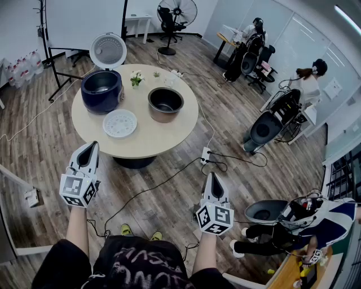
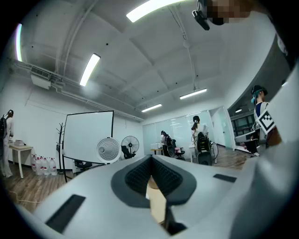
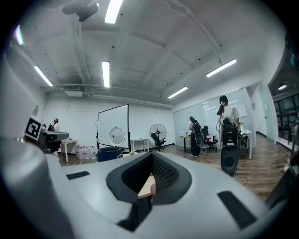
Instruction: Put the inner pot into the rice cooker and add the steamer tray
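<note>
On the round beige table (image 1: pixel 141 138) stand a dark blue rice cooker (image 1: pixel 101 90) with its white lid (image 1: pixel 108 49) raised, a brown inner pot (image 1: pixel 165 104) at the right, and a white perforated steamer tray (image 1: pixel 119 123) in front. My left gripper (image 1: pixel 88 150) is held level at the table's near left edge, shut and holding nothing. Lower right, over the floor, my right gripper (image 1: pixel 213 182) is shut and empty too. The cooker (image 3: pixel 109 153) and its lid (image 3: pixel 117 136) show small in the right gripper view; the left gripper view shows the lid (image 2: pixel 108 150).
A small flower pot (image 1: pixel 136 79) and small items sit at the table's far side. Cables and a power strip (image 1: pixel 205 155) lie on the wood floor to the right. Office chairs (image 1: pixel 269 125), a whiteboard stand (image 1: pixel 84 22), fans (image 1: pixel 176 11) and seated people ring the room.
</note>
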